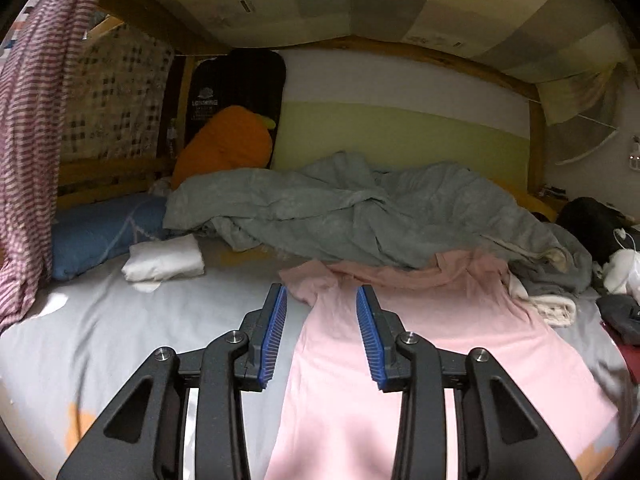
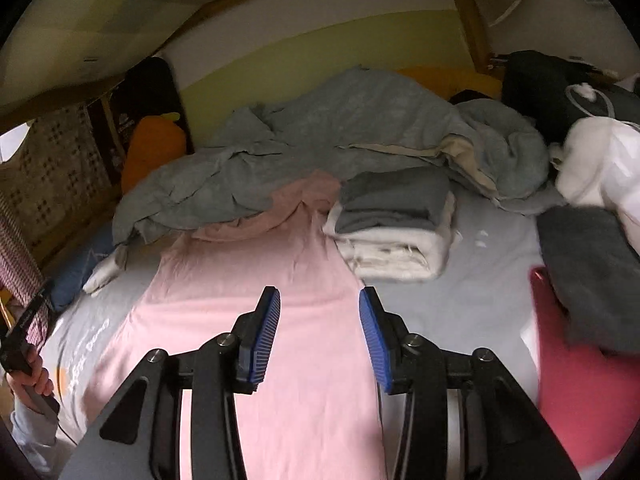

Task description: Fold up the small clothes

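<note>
While the left gripper (image 1: 321,294) hangs with its blue pads apart and nothing between them, the pink shirt (image 1: 420,340) lies spread flat on the grey bedsheet (image 1: 140,332), its far end against the rumpled grey duvet (image 1: 360,208). Seen from the right wrist, the right gripper (image 2: 319,298) likewise stands parted and empty above the shirt, with a folded grey-and-white stack (image 2: 396,232) just right of it.

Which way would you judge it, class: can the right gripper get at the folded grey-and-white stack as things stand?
Probably yes. The right gripper is open and empty above the pink shirt, and the stack lies just ahead to its right with nothing between them.
</note>
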Motion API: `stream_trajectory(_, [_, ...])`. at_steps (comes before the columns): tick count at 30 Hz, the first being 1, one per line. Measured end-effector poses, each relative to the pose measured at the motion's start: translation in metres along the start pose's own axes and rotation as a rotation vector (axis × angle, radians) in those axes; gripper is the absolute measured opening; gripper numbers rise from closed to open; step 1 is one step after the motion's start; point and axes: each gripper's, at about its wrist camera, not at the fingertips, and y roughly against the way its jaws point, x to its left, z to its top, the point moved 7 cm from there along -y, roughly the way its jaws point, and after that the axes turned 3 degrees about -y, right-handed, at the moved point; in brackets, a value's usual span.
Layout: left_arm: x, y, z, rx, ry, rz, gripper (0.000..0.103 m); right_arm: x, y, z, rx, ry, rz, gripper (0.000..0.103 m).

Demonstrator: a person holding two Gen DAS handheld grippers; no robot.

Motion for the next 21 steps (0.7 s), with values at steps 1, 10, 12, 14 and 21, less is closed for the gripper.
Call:
stream_trajectory(1, [0.001, 0.003, -0.009, 0.025, 0.002, 0.001, 0.035, -0.005, 0.008, -0.011, 0.010, -0.007, -0.014, 0.042])
stream_trajectory(10, [0.004, -0.005, -0.113, 0.326, 0.038, 0.052, 0.029, -0.052, 0.013, -0.108, 0.243, -0.120, -0.078, 0.042])
stream_trajectory(12, [0.007, -0.005, -0.121, 0.344, 0.038, 0.070, 0.029, -0.058, 0.014, -0.120, 0.270, -0.148, -0.066, 0.042])
stream_trajectory(14, [0.011, -0.005, -0.132, 0.377, 0.063, 0.072, 0.029, -0.060, 0.014, -0.129, 0.294, -0.198, -0.012, 0.042])
stream_trajectory(21, [0.016, 0.008, -0.157, 0.446, 0.175, 0.053, 0.029, -0.055, 0.004, -0.140, 0.353, -0.205, 0.007, 0.035])
